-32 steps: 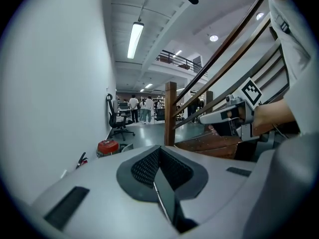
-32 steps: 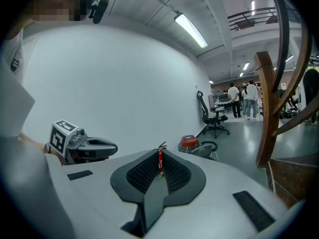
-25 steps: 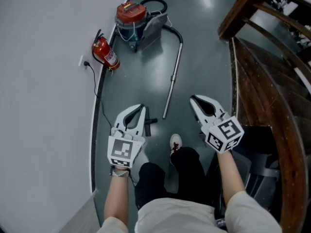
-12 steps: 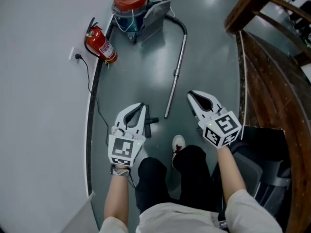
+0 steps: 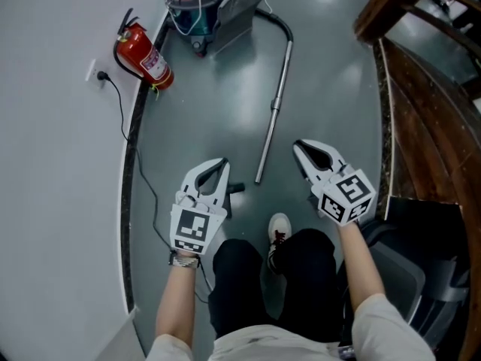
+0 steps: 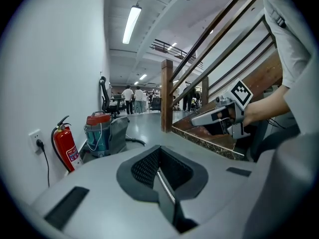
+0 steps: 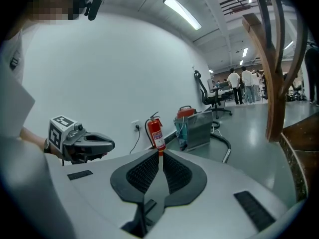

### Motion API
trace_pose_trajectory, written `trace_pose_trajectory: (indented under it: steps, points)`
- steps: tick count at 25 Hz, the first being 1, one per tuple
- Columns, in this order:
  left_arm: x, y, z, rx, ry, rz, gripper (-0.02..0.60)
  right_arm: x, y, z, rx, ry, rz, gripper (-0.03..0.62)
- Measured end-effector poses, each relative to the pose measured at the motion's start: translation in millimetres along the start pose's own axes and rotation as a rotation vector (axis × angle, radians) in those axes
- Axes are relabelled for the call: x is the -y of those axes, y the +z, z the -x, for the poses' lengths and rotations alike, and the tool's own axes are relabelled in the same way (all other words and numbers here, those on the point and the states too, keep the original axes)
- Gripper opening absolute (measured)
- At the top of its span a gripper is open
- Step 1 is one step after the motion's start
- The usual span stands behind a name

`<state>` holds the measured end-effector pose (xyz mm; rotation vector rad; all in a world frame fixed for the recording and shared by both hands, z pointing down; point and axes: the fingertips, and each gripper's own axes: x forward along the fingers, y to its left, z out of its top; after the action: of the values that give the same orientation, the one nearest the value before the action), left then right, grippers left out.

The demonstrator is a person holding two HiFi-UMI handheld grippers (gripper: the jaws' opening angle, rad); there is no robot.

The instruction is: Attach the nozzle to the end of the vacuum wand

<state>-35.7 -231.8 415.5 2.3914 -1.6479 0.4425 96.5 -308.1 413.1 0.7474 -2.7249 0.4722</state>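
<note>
**Both tongs shut and empty above the floor, wand lying ahead**

The person stood on a grey floor (image 5: 331, 66) with one set of tongs in each hand, held out over the legs and a white shoe (image 5: 279, 228). The left tongs (image 5: 222, 162) were closed tip to tip, and their own view showed nothing between them. The right tongs (image 5: 298, 146) were likewise pressed together with nothing in their grip.

The vacuum wand (image 5: 274, 111) lay flat on the floor ahead, a thin metal tube running away from the person. Its near end sat between the two sets of tongs and touched neither. Its far end joined a dark hose (image 5: 279, 25) that curved back to the vacuum cleaner (image 5: 214, 10), which stood close to the white wall (image 5: 52, 164).

The nozzle (image 5: 234, 189) showed only as a small dark piece on the floor, just beside the left tongs and near the wand's free end, partly hidden by them. It was not on the wand.

A red fire extinguisher (image 5: 143, 55) leaned at the foot of the wall, next to a socket (image 5: 96, 74) with a black cable (image 5: 125, 138) plugged in. A wooden railing (image 5: 421, 89) ran along the right side.
</note>
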Motion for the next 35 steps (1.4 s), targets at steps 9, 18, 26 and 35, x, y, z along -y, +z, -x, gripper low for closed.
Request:
trace_pose_trajectory:
  steps: [9, 18, 26, 35]
  points:
    - [2, -67, -34, 0.005, -0.006, -0.005, 0.000, 26, -74, -24, -0.007, 0.013, -0.009, 0.032]
    - [-9, -126, -50, 0.003, 0.021, 0.045, 0.000, 39, -121, -42, 0.011, 0.004, -0.015, 0.032]
    - [-10, -174, -58, -0.019, -0.007, 0.054, 0.000, 31, -155, -58, 0.018, 0.033, 0.024, 0.032]
    - [10, -227, -54, 0.004, -0.095, 0.109, 0.031, 22, -212, -70, -0.001, 0.066, -0.050, 0.033]
